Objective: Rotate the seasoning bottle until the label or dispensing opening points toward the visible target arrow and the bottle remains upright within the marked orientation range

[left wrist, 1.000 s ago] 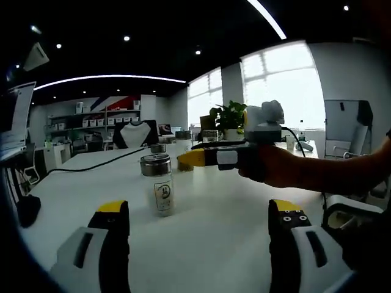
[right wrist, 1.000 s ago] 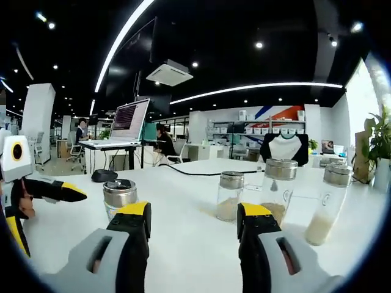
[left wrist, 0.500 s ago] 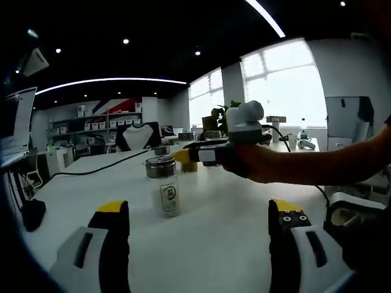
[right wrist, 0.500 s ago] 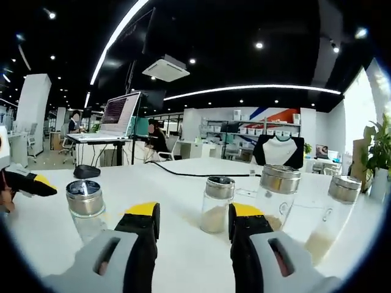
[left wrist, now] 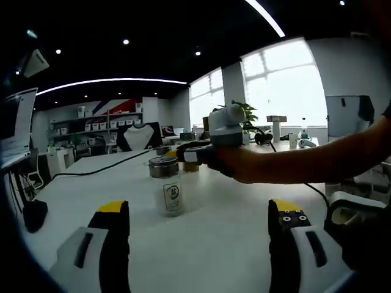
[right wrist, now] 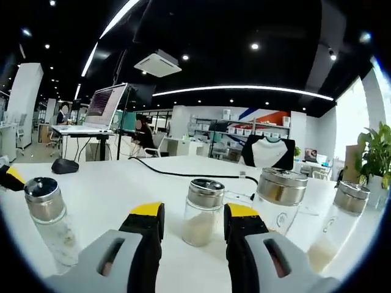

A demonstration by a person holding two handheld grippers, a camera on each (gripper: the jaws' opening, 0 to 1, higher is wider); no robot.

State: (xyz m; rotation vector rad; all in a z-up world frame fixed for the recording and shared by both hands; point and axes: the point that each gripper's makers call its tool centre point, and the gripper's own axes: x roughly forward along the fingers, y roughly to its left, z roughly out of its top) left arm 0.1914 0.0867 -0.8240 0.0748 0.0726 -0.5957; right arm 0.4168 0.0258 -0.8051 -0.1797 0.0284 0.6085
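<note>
While you hold both tools over the white table (right wrist: 104, 195):
Your left gripper (left wrist: 198, 213): jaws spread wide, nothing between them.
Your right gripper (right wrist: 192, 213): jaws apart, gripping nothing.
Seasoning bottle (right wrist: 200, 204): upright on the table, just beyond your right gripper's tips, between them.
Labelled bottle (left wrist: 168, 186): upright beyond your left gripper, nearer its left jaw.
Other bottles: two right of the seasoning bottle, one far left.

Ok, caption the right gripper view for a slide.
Open right gripper lined up on a seasoning bottle standing on the white table.
</note>
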